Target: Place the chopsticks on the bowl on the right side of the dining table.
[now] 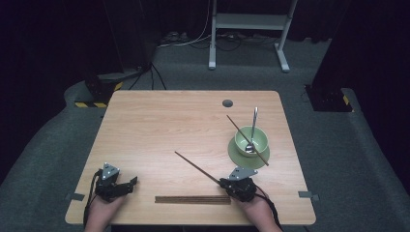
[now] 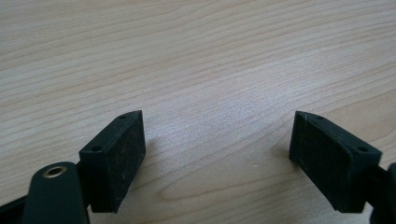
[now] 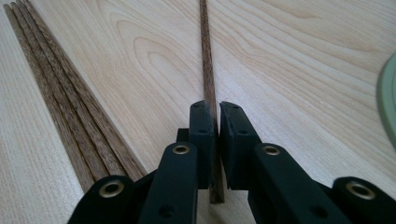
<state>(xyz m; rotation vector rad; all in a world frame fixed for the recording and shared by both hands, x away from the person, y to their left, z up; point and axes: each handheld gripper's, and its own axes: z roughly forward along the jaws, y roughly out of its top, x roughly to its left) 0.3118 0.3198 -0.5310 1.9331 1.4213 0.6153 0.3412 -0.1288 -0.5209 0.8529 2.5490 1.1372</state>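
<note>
Nearest you, at the front edge of the table (image 1: 159,116), your two hands come up from below, cut off at the wrists. Your right gripper (image 3: 214,122) has its jaws pinched tight on a single chopstick (image 3: 206,60); in the right gripper view the stick's butt end pokes out just behind the pads, and the rest runs straight ahead until the top of that view cuts it off. From above, that chopstick (image 1: 196,166) slants away from your right gripper (image 1: 223,182) toward the table's middle, its far tip free; whether the tip rests on the wood or hangs just above it is hard to tell. Just to the left of that gripper lies a bundle of spare chopsticks (image 1: 192,199), flat along the front edge and packed so close that you cannot count them from above. Your left gripper (image 1: 131,181) sits well apart at the front left corner, and in its own view (image 2: 217,140) the jaws stand wide with nothing between them but bare wood. Farther off on the right, a green bowl (image 1: 251,140) stands on a green plate (image 1: 237,155), whose rim just cuts into the right gripper view. A metal spoon (image 1: 253,126) leans in the bowl, and a second chopstick (image 1: 244,137) lies across its rim, hiding part of the bowl's inside. Beyond, near the far edge, is a small dark round cap (image 1: 227,103).
</note>
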